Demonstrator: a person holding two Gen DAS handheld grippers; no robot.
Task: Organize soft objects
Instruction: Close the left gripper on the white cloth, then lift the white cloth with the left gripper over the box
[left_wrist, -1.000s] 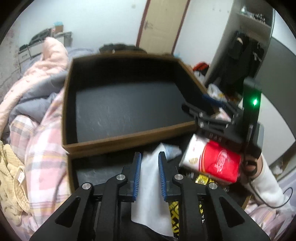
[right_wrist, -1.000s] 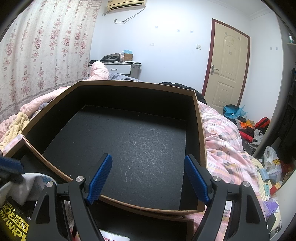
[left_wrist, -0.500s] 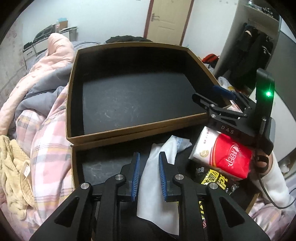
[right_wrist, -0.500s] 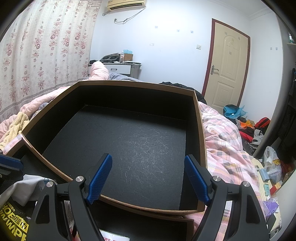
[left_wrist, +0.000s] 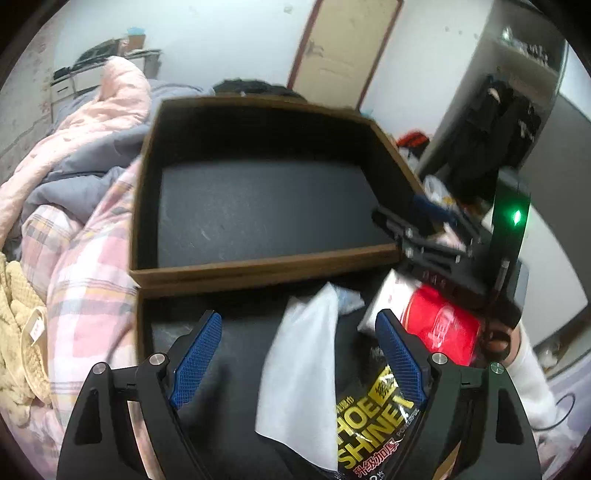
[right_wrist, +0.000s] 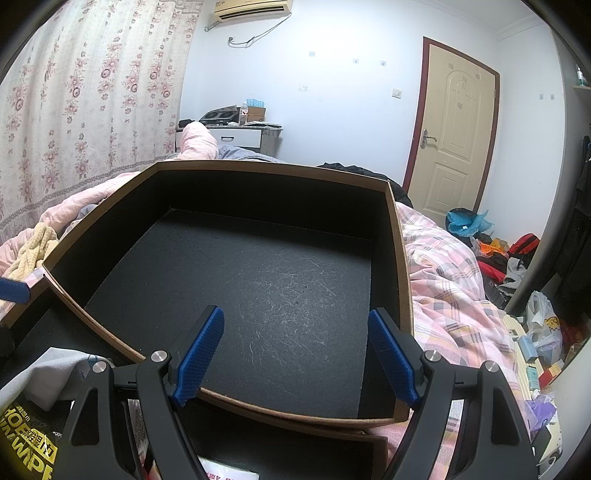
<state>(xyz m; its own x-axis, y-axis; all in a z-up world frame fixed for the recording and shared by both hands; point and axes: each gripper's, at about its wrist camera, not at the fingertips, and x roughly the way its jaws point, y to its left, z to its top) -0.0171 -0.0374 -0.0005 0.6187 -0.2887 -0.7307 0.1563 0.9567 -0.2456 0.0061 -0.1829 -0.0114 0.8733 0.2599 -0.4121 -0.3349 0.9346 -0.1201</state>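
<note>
Left wrist view: the left gripper (left_wrist: 299, 363) hangs spread wide with nothing between its pads, and the white cloth (left_wrist: 301, 373) lies loose below it in the near box (left_wrist: 142, 332), beside one black-and-yellow packet (left_wrist: 373, 424) and one red-and-white pack (left_wrist: 436, 328). Two boxes, count them: the far box (left_wrist: 146, 206) shows a bare black floor. The right gripper (right_wrist: 295, 360) is wide apart too, holding nothing, over that far box's near wall. A pink plaid quilt (left_wrist: 88, 266) surrounds both.
</note>
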